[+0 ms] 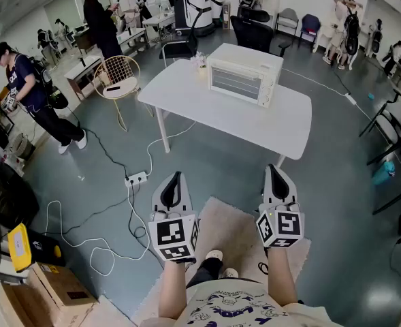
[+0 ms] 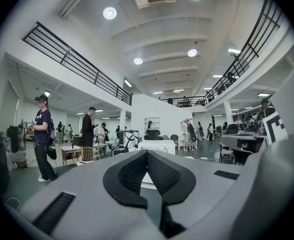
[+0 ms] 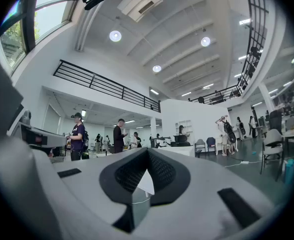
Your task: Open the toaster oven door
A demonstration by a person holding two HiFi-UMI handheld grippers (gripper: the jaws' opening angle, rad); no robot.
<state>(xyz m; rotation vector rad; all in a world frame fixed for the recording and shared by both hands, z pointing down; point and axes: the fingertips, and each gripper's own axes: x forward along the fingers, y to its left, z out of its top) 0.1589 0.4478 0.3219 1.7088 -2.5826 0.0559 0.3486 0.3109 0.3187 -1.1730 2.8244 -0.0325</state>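
A white toaster oven (image 1: pixel 244 80) stands on the far side of a white table (image 1: pixel 200 111), with its glass door shut and facing me. My left gripper (image 1: pixel 177 176) and right gripper (image 1: pixel 274 168) are held level side by side, well short of the table's near edge. Both point toward the table. Neither touches anything. In the left gripper view the oven (image 2: pixel 157 146) shows small, just above the left gripper (image 2: pixel 147 153), whose tips meet with nothing between them. In the right gripper view the right gripper (image 3: pixel 147 150) is likewise shut and empty.
A wire chair (image 1: pixel 118 77) stands at the table's left end and a black office chair (image 1: pixel 254 33) behind it. A power strip (image 1: pixel 137 178) and cables lie on the floor to my left. I stand on a pale rug (image 1: pixel 234 227). People (image 1: pixel 30 90) stand at the left, and more chairs (image 1: pixel 391 131) at the right.
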